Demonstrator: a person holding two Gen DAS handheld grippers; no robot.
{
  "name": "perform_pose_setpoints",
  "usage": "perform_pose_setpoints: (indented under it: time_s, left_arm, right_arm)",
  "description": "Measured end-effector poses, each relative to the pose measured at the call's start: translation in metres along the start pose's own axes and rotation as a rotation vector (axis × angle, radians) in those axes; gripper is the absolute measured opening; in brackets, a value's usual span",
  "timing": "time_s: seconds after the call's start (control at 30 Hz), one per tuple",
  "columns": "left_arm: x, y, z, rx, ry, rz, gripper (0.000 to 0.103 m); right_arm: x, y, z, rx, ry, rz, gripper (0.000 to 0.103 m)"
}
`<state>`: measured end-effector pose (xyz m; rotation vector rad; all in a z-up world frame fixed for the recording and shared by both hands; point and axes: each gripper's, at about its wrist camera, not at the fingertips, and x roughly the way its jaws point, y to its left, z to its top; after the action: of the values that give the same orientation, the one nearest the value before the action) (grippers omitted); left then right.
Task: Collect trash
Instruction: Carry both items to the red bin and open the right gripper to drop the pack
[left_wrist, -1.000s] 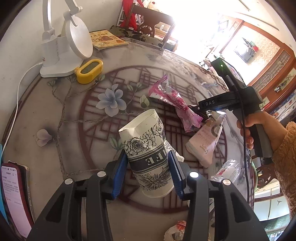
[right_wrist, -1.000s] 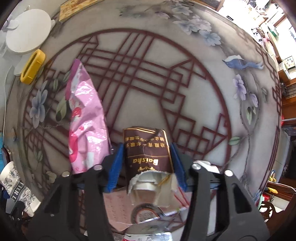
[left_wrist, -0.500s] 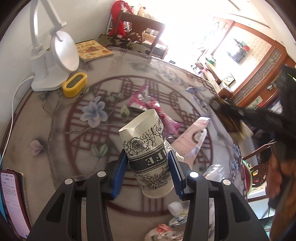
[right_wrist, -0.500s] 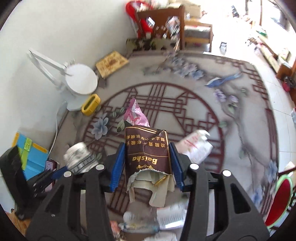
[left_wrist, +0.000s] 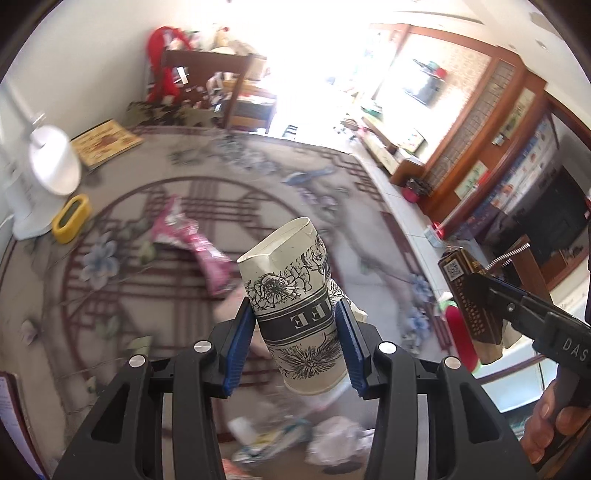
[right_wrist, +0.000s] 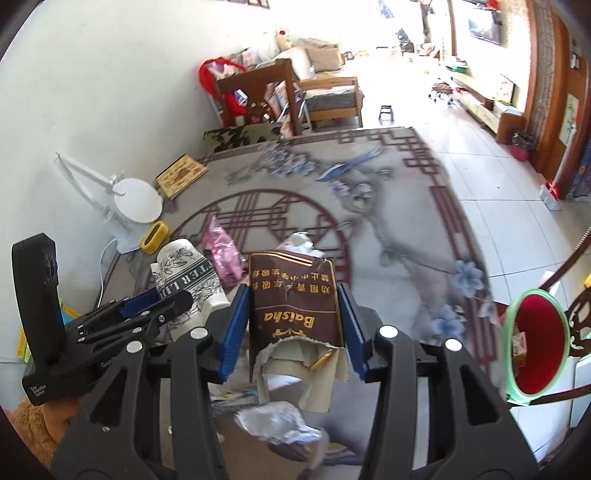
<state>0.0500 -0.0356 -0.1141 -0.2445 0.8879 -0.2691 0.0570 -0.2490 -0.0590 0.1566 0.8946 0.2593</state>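
Patterned table bears 1 pink wrapper, yellow case, white lamp, book, crumpled litter.

1. Each gripper is built of black plastic arms, and its fingers are faced with ribbed blue pads.
2. Round silver screws are set in the arm joints.
3. White letters "DAS" are printed on the right gripper.
4. A fuzzy tan sleeve is worn on the left arm.
5. A black upright block is mounted on the left gripper's body.
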Motion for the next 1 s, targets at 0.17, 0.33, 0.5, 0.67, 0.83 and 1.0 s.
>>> perform_pose_setpoints:
  time_s: [0.17,0.33,0.5,0.67,0.83,1.0]
  left_arm:
    - [0.01,-0.044,0.0,0.06,0.008,-0.028,0.042]
    - [0.019,-0.079,-0.003,0.098,0.021,-0.035,0.042]
    - [0.028,-0.108,-0.002,0.121,0.03,-0.03,0.042]
    - [0.038,-0.143,0.001,0.157,0.029,-0.046,0.042]
    - [0.051,-0.179,0.0,0.188,0.036,-0.072,0.042]
    - [0.065,-0.212,-0.005,0.224,0.057,-0.096,0.042]
  right_arm:
    - [-0.021,-0.033,-0.006,0.031,-0.028,-0.02,0.047]
    - [-0.034,-0.07,-0.011,0.076,-0.044,-0.034,0.047]
    - [-0.044,-0.106,-0.017,0.124,-0.058,-0.045,0.047]
    - [-0.055,-0.142,-0.023,0.175,-0.07,-0.063,0.047]
    - [-0.07,-0.175,-0.031,0.216,-0.083,-0.091,0.047]
    - [-0.081,-0.204,-0.038,0.251,-0.089,-0.112,0.047]
